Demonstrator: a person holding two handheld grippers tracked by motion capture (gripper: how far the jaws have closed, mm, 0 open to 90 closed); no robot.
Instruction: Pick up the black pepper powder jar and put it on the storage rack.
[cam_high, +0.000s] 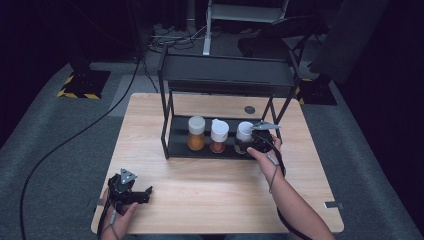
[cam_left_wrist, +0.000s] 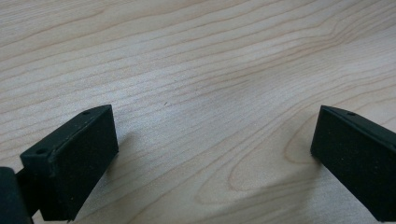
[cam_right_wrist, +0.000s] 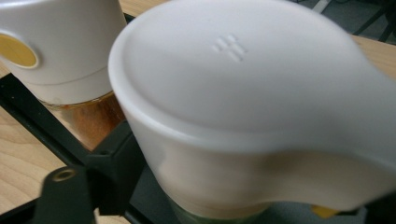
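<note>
**Q:** White cap at the right end of the row: is that the jar you have in hand?

**A:** Yes. Your right hand-held gripper (cam_high: 254, 137) is at the rightmost spice jar (cam_high: 244, 136) on the lower shelf of the black rack (cam_high: 170, 135). In the right gripper view that jar's white flip-top cap (cam_right_wrist: 243, 93) sits very close between the jaws, one black jaw at lower left and a sliver of the other at lower right. They bracket the jar just under the cap, but I cannot tell whether they are pressing on it or only standing beside it.

**Q:** So which step is this?

**A:** By my judgement, the moment of gripping or letting go at the shelf; the jar stands upright on the rack floor, last in a row of three. The middle jar (cam_high: 219, 136), with reddish spice, stands just to its left, and the orange-filled jar (cam_high: 196, 133) beyond that.

**Q:** What does your next move call for?

**A:** Care with clearance. The middle jar is near, a rack upright stands near your gripper, and the upper shelf hangs overhead. Move straight toward yourself, level, without tilting.

**Q:** How are your arms placed?

**A:** Your right forearm reaches forward from the bottom edge, wrist roughly level, gripper pointing into the rack. Your left hand-held gripper (cam_high: 131, 192) rests low at the near left corner of the wooden table (cam_high: 210, 195), well apart from the rack, jaws spread wide over bare wood with nothing between them.
</note>
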